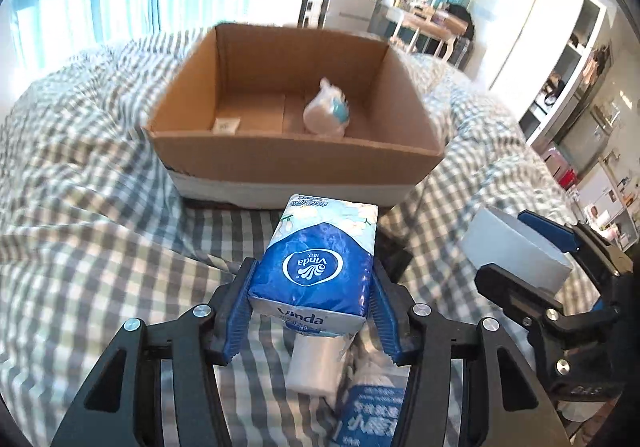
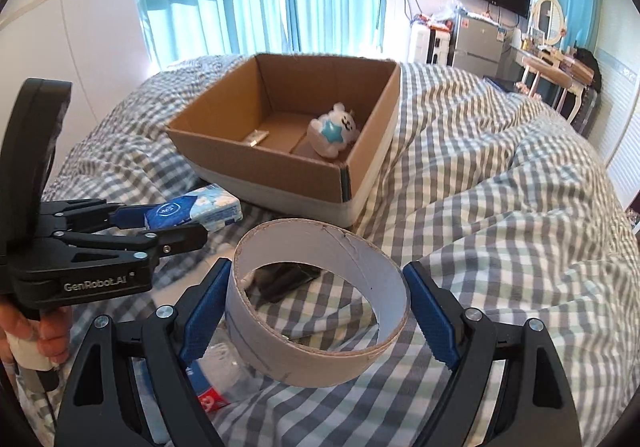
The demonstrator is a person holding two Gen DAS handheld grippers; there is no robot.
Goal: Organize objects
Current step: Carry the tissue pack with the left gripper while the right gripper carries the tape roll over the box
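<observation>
- The left gripper [image 1: 312,295] is clamped on a blue-and-white tissue pack [image 1: 320,259]; the blue pads press on both long sides of the pack, which is held clear of the bed.
- In the left wrist view the pack points toward 12 o'clock, straight at the near wall of the cardboard box [image 1: 296,163].
- The right gripper [image 2: 316,311] is clamped on a wide cardboard ring [image 2: 320,359], white on the outside; its two pads touch the ring's outer wall at 3 and 9 o'clock, and the ring's open side faces up.
- The cardboard box sits open on the checked bedcover [image 2: 500,207], at 12 o'clock from both grippers.
- Inside the box, toward its right corner, lies a small white plush toy [image 2: 336,127] with a blue star on its front; a small white label lies on the box floor to its left.
- In the right wrist view the left gripper appears at 9 o'clock, with a person's hand [image 2: 40,339] on its handle.
- On the bed under the left gripper lie a white packet [image 1: 316,367] and a blue printed packet [image 1: 372,411], touching each other.
- A dark flat object on the bedcover shows through the ring; what it is cannot be told.
</observation>
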